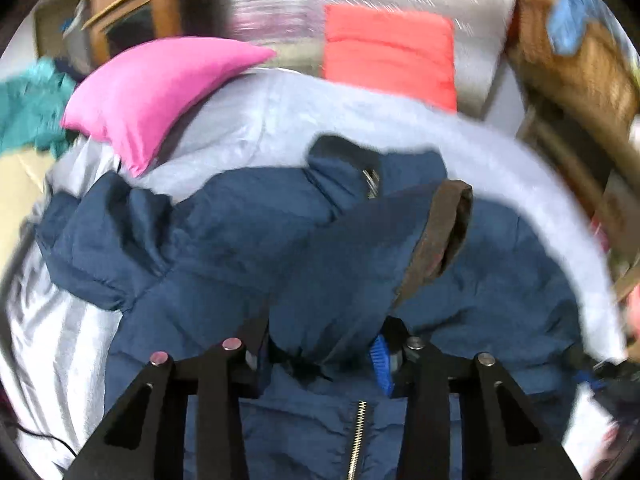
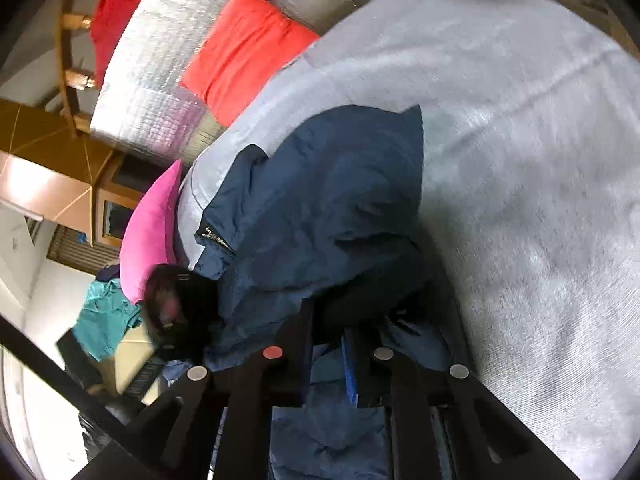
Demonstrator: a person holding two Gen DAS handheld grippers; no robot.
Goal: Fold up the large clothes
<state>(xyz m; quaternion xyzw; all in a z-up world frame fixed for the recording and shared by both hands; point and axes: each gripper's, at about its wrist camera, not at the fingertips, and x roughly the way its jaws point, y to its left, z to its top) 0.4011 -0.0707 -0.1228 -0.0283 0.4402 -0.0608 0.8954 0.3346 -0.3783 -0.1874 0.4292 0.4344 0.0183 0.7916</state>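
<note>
Navy jacket (image 1: 224, 240) spread on the grey bed cover (image 1: 248, 120), near the pink pillow (image 1: 152, 88); left tongs (image 1: 324, 344) and right tongs (image 2: 340, 344) both clenched on bunched jacket fabric, probably so as to lift and fold

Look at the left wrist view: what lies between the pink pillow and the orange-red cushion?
Only the pale grey bedcover spans the gap between the pink pillow and the orange-red cushion; the left wrist view shows it.

No text, label, brand, number or sign can be read in either view.
</note>
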